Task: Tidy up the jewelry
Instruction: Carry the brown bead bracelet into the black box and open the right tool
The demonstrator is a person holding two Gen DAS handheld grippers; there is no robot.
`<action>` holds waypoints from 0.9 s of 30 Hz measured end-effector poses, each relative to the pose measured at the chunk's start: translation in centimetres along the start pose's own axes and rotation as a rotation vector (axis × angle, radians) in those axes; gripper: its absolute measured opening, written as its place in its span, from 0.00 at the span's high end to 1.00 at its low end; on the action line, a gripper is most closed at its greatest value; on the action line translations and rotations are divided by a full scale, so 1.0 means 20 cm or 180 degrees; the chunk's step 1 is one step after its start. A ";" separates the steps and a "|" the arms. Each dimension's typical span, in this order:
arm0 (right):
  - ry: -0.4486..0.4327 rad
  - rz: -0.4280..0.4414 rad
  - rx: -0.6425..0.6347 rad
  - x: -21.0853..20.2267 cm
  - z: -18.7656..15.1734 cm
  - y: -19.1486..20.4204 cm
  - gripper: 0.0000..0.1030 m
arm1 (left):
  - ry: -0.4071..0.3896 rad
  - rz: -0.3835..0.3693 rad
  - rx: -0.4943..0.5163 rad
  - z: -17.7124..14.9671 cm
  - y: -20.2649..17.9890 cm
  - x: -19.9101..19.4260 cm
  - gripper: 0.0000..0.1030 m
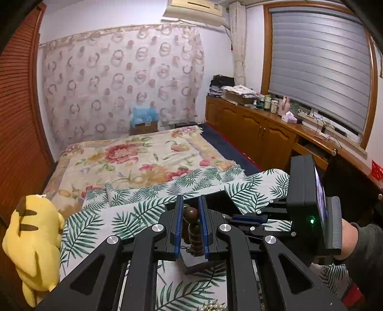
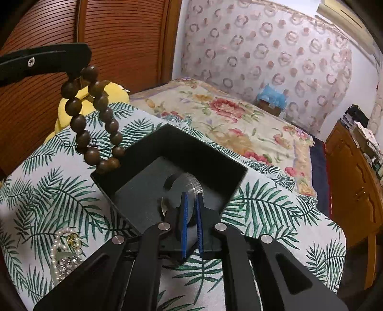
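- The left gripper (image 1: 190, 215) has its blue-padded fingers (image 1: 177, 224) closed narrowly on a wooden bead bracelet (image 2: 95, 119), which it holds up in the air.
- In the right wrist view the bracelet hangs as a long loop of dark brown round beads. Its long axis is close to vertical, and its lowest beads are just at the far left corner of the black box (image 2: 215, 165).
- The black box is open and stands on the palm-leaf cloth (image 2: 275, 210) on the bed (image 2: 227, 112).
- The right gripper (image 2: 192, 215) has its fingers nearly together around a clear round piece (image 2: 191, 185) inside the box; I cannot tell if they really press it.
- A pearl necklace (image 2: 58, 248) with a gold charm lies on the palm-leaf cloth, to the left of the box and near the camera.
- A yellow plush toy (image 1: 33, 241) lies at the left side of the bed.
- The small label on the air conditioner (image 1: 196, 9) is too blurred to read, and I find no other writing that can be read.
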State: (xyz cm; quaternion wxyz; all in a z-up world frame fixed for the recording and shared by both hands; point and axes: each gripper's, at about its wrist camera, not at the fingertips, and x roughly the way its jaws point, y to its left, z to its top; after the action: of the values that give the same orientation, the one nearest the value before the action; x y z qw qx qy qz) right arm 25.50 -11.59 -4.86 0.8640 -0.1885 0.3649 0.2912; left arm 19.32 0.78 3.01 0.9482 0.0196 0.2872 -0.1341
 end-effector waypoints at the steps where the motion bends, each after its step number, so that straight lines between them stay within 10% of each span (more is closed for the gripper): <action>1: -0.0009 0.0028 0.0024 0.01 0.00 -0.02 0.90 | 0.0007 -0.0004 0.0015 0.01 -0.01 0.01 0.89; 27: -0.0309 0.0039 0.0361 -0.22 -0.21 -0.18 0.90 | 0.0353 -0.0275 0.0034 0.07 -0.13 0.44 0.88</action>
State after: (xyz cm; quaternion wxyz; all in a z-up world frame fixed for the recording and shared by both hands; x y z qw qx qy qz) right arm 23.07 -18.20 -3.94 0.8882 -0.1227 0.3397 0.2841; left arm 26.49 -4.00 -0.58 0.9241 0.0196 0.3391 -0.1751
